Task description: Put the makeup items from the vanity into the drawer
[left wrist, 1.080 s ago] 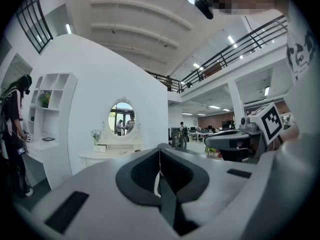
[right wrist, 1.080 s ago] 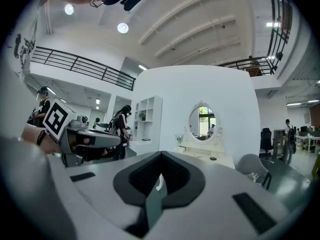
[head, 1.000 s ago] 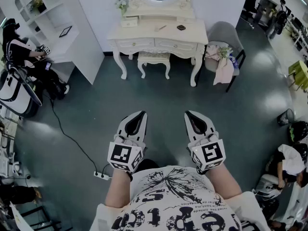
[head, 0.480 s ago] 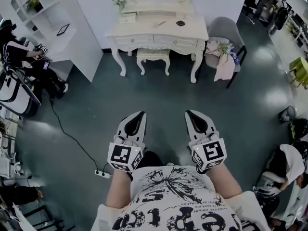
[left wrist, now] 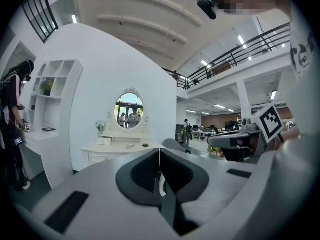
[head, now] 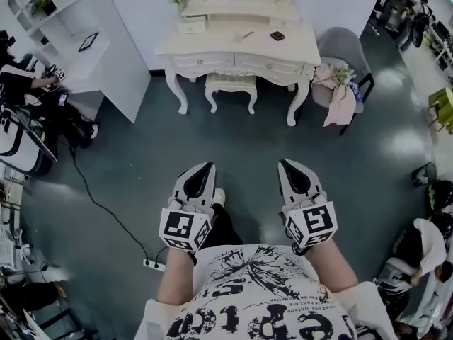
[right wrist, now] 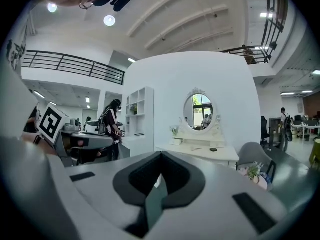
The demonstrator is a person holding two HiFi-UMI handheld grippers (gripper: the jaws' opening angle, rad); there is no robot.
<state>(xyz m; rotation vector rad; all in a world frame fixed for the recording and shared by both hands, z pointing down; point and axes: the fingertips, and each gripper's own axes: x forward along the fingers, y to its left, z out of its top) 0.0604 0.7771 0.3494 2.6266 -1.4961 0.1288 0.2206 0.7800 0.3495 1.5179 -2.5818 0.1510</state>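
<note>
The white vanity (head: pixel 212 47) stands far ahead across the floor, with two shut drawers (head: pixel 205 64) in its front. On its top lie a small dark compact (head: pixel 277 35), a thin stick-like item (head: pixel 246 35) and a pale box (head: pixel 191 25). My left gripper (head: pixel 207 167) and right gripper (head: pixel 287 163) are held side by side at waist height, well short of the vanity. Both are shut with nothing between the jaws. The left gripper view shows the vanity (left wrist: pixel 125 149) beyond the shut tips (left wrist: pixel 160 150). In the right gripper view the compact (right wrist: pixel 213 149) shows past the tips (right wrist: pixel 161 154).
A cushioned stool (head: pixel 231 85) sits under the vanity. To its right stands a grey chair (head: pixel 340 48) draped with pink cloth; to its left a white shelf unit (head: pixel 71 41). A person (head: pixel 28 83) stands at the left, others at the right edge. A power strip (head: pixel 152 264) with its cable lies on the floor.
The view has shifted slightly as the person steps toward the vanity; a shoe now shows by the left gripper. Both grippers keep the same shut pose.
</note>
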